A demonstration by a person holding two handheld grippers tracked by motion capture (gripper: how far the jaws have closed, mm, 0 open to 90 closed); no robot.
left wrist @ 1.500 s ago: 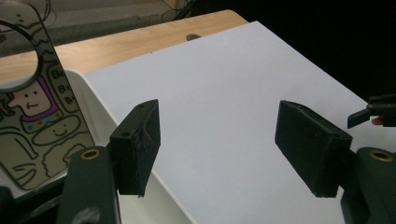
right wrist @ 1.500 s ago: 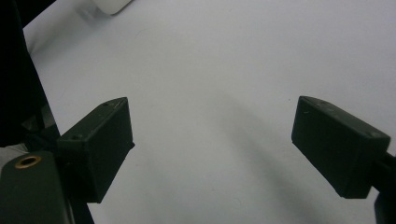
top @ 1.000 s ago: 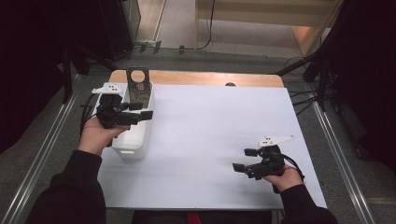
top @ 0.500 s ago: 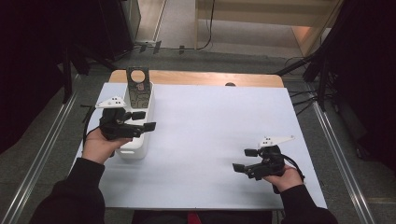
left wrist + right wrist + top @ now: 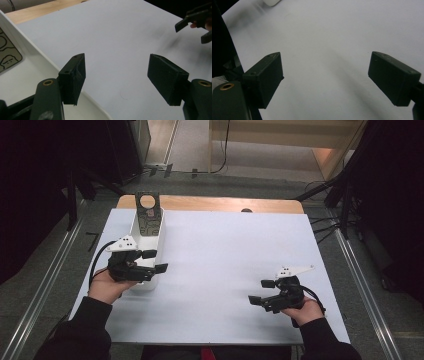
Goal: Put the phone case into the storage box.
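A long white tray (image 5: pixel 150 231) lies on the left of the white table top (image 5: pixel 225 250). A dark flat plate with a round hole (image 5: pixel 148 210) leans up at the tray's far end. My left gripper (image 5: pixel 156 261) hovers over the tray's near end, open and holding nothing, pointing right. In the left gripper view the left gripper (image 5: pixel 116 75) straddles the tray rim (image 5: pixel 32 53), and a printed dark panel (image 5: pixel 7 56) lies inside the tray. My right gripper (image 5: pixel 260 291) sits low near the front right, open and empty; in its own view the right gripper (image 5: pixel 324 75) faces bare white surface.
A wooden strip (image 5: pixel 215 203) runs along the table's far edge. Metal rails (image 5: pixel 45 280) flank the table on the floor. Cables (image 5: pixel 320 227) lie on the floor at the right. The right gripper (image 5: pixel 197 22) shows far off in the left gripper view.
My left hand has drawn back along the tray toward the person and sunk a little. The right hand has kept still. Both grippers stay open.
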